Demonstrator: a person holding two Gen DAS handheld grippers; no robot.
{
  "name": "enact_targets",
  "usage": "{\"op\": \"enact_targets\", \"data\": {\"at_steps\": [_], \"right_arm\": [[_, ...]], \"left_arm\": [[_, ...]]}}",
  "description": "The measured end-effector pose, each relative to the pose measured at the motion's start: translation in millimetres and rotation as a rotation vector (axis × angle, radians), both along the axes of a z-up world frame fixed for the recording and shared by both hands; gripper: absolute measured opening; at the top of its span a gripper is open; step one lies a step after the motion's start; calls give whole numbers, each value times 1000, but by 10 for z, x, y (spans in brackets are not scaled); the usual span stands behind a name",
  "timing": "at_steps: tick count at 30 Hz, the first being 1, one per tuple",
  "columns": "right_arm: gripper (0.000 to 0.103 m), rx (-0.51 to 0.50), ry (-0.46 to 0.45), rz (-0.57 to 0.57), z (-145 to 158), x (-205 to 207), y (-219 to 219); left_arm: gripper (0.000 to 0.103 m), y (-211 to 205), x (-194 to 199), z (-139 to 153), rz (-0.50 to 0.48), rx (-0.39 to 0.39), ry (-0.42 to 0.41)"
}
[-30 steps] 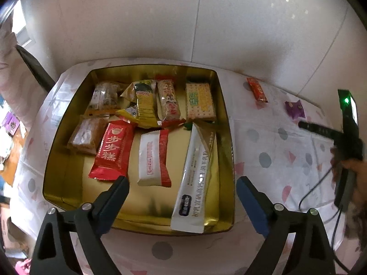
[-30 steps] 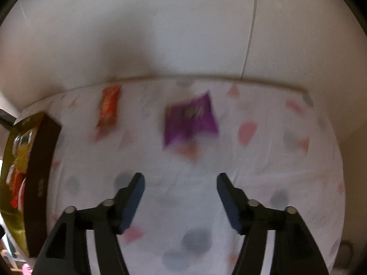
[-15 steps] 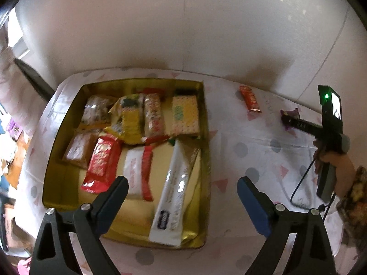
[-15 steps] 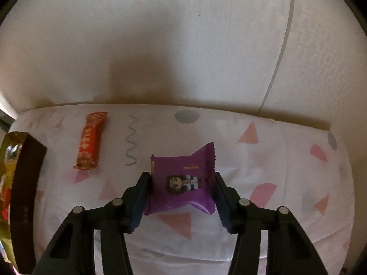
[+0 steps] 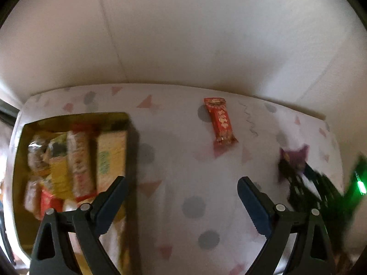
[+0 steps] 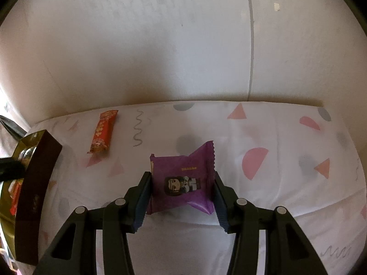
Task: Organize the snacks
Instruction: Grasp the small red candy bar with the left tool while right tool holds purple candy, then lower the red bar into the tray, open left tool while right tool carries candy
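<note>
A purple snack packet (image 6: 183, 162) with a cartoon figure sits between the fingers of my right gripper (image 6: 181, 176), whose pads press on its two sides; its right edge is crumpled upward. In the left wrist view the same packet (image 5: 294, 158) is a blur at the right. A red snack packet (image 5: 220, 122) lies flat on the patterned tablecloth near the wall, also visible as the red packet (image 6: 103, 131) left of the purple one. My left gripper (image 5: 181, 181) hangs open over bare cloth, between the gold tray (image 5: 132, 155) and the red packet.
The gold tray holds several wrapped snacks (image 5: 80, 160), and its dark outer wall (image 6: 34, 194) stands at the left of the right wrist view. A white wall (image 6: 160, 45) runs close behind the table. A green light (image 5: 360, 185) glows on the right gripper's handle.
My left gripper swung right, from above the tray to the cloth beside it. My right gripper came down over the purple packet and its jaws narrowed onto the sides.
</note>
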State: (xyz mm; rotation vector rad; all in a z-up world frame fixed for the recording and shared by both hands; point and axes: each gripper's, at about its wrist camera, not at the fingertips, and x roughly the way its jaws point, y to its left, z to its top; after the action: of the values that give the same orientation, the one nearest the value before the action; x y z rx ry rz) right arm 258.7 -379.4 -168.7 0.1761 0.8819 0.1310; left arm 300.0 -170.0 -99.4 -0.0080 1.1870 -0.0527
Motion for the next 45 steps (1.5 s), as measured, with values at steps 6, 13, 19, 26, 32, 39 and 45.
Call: {"op": "enact_targets", "data": {"at_steps": [6,13,19,26,32,39,45], "right_arm": [[51,-4,-40,2,-9,-87,-8],[51,8,-40,-4,21,-106,-33],[52,14,-38,-6,2,-88,-30],[52,-1,-36,-9,14,-69,-20],[51,-17,-36,-10,9,-56,1],[51,-36,-36,-11,10,-64,41],[49,-68,-37,-22,8,-70,87]], "left_arm": [[96,-279,462,-257,5,-1,44],[64,-567,803,-558,-84,16,107],[32,-640,839,-545,-120,28,19],[24,-541,662,-532,-126,-3,-11],[23,-403,437,-484,-93,-73,5],[23,-153,92,-261,-86,-136,-29],[23,103,-243,-45,-58,-199,-56]]}}
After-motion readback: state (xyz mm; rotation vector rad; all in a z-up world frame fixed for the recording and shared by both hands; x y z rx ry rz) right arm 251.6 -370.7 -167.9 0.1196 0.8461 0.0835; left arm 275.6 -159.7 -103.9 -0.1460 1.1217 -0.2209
